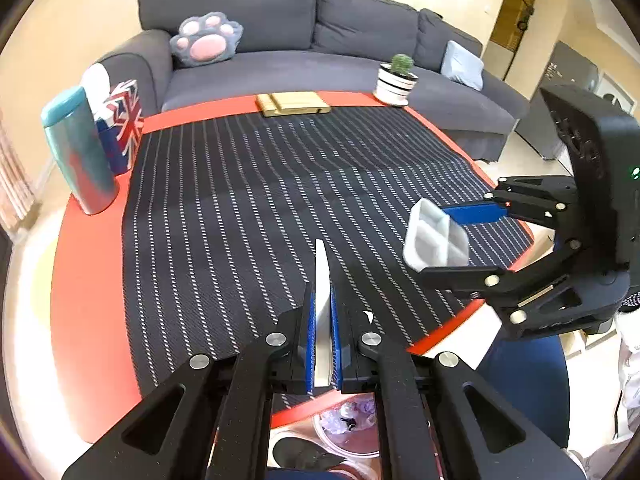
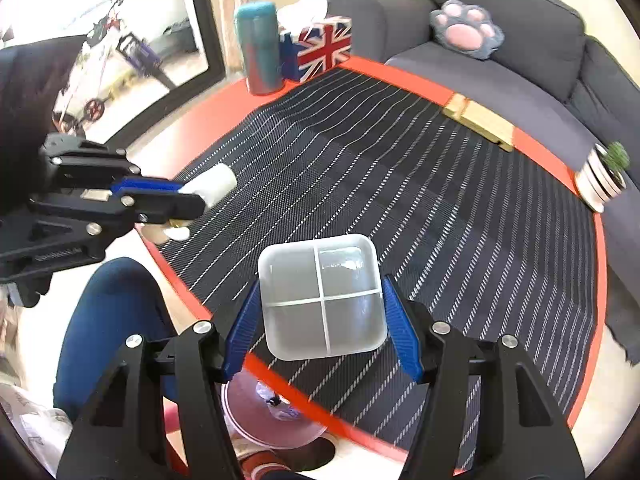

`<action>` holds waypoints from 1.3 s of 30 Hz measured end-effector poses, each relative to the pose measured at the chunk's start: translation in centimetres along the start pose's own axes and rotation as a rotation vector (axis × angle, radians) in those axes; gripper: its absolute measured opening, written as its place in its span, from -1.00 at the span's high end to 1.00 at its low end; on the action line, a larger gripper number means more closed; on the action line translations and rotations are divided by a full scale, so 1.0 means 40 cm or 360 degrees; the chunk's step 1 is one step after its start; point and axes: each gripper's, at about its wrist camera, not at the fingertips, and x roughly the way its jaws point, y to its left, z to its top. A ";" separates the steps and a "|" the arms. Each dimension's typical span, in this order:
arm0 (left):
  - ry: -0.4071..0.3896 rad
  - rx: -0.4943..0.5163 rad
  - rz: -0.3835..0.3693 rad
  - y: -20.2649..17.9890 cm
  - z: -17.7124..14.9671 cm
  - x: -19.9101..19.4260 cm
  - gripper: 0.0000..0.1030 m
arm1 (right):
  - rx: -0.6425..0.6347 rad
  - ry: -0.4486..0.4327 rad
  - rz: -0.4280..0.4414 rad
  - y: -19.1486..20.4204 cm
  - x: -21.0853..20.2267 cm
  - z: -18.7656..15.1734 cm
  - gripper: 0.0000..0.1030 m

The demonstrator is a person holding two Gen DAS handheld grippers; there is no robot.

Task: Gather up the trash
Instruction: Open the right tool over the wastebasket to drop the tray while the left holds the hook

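The trash comprised two items, each carried by one gripper above the table.

Left wrist view: the left gripper was clamped on a thin white flat piece, held edge-on between the blue pads over the striped black mat. To the right, the right gripper carried a white four-compartment tray, tilted, near the right edge of the red table. At the far left of the table stood a teal bottle just beside a Union Jack tissue box. A wooden block and a potted cactus sat along the far edge. A grey sofa with a paw-shaped cushion lay beyond. Below the near table edge, a bin holding crumpled material was partly hidden by the gripper arms.

Right wrist view: the four-compartment tray sat between the blue pads of the right gripper, which pressed on its two sides, over the near table edge. The left gripper at left held the white piece. A small white scrap showed just below it; whether it rested on the table could not be told. The person's blue-clad leg occupied the space beside the table, and the bin stood beneath.
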 end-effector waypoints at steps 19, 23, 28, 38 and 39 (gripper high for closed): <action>-0.0072 0.0060 -0.0065 -0.124 -0.124 -0.079 0.87 | 0.0150 -0.0150 0.0065 0.092 -0.169 -0.261 -0.16; -0.0062 0.0033 -0.0083 -0.123 -0.149 -0.082 0.87 | 0.0156 -0.0098 0.0117 0.109 -0.133 -0.285 -0.16; -0.0042 0.0042 -0.0092 -0.124 -0.162 -0.084 0.87 | 0.0186 -0.0111 0.0133 0.111 -0.119 -0.286 -0.56; -0.0011 0.0076 -0.0120 -0.143 -0.179 -0.082 0.87 | 0.0293 -0.0158 0.0089 0.072 -0.144 -0.294 -0.77; -0.0004 0.0087 -0.0126 -0.148 -0.181 -0.080 0.87 | 0.0297 -0.0159 0.0077 0.069 -0.146 -0.296 -0.78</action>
